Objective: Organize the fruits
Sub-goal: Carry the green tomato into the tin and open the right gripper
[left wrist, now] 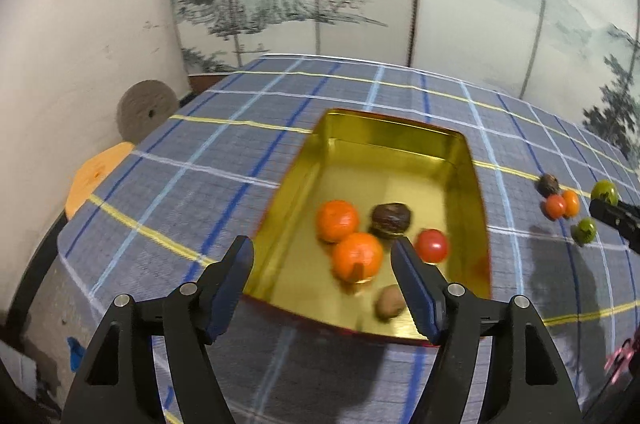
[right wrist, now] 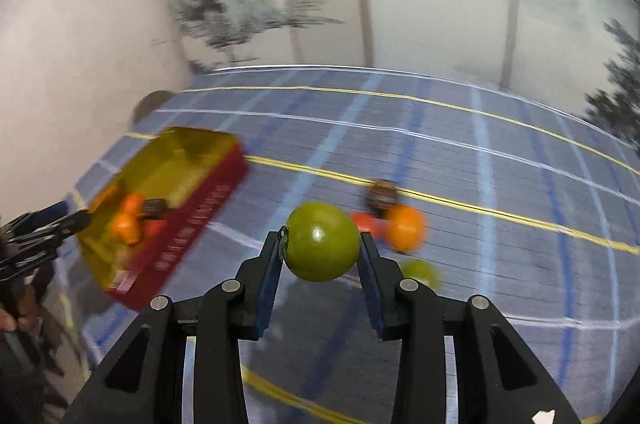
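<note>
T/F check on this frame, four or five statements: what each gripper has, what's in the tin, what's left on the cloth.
1. The right gripper is shut on a green fruit. True.
2. The left gripper holds an orange. False: its jaws are open with nothing between them, above the gold tin.
3. The tin is empty. False: it holds two oranges, a red fruit and two brown ones.
4. Another green fruit lies on the checked cloth. True.
5. The tin's outside is blue. False: it is red.
</note>
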The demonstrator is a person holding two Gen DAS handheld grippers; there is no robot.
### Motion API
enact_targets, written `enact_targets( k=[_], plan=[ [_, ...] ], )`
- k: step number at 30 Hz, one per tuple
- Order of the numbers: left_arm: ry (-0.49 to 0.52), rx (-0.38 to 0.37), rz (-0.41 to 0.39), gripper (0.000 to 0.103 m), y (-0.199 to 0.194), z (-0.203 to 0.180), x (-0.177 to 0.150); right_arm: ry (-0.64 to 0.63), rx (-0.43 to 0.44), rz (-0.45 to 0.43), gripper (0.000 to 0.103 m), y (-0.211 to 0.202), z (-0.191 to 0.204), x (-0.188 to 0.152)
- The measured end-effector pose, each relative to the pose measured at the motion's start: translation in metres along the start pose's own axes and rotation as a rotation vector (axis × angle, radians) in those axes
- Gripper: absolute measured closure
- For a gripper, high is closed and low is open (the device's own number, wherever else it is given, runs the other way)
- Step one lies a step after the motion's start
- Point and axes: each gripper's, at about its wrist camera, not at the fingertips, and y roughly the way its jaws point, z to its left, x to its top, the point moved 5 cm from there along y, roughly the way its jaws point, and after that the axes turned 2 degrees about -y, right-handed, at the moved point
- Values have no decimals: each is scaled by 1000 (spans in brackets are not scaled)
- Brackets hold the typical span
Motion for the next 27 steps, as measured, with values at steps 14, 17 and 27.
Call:
enact_targets(
  k=[14,17,27],
  plan=[
    [-129,87,38,31,-1,65,-11,-236,229,64,68,44,153,8],
    [-146,91,48,31,1,72,-13,-258,243,88,68,55,168,3],
    [-144,106,59,31,3,82,-18,-284,241,140,68,78,185,-8]
  ],
)
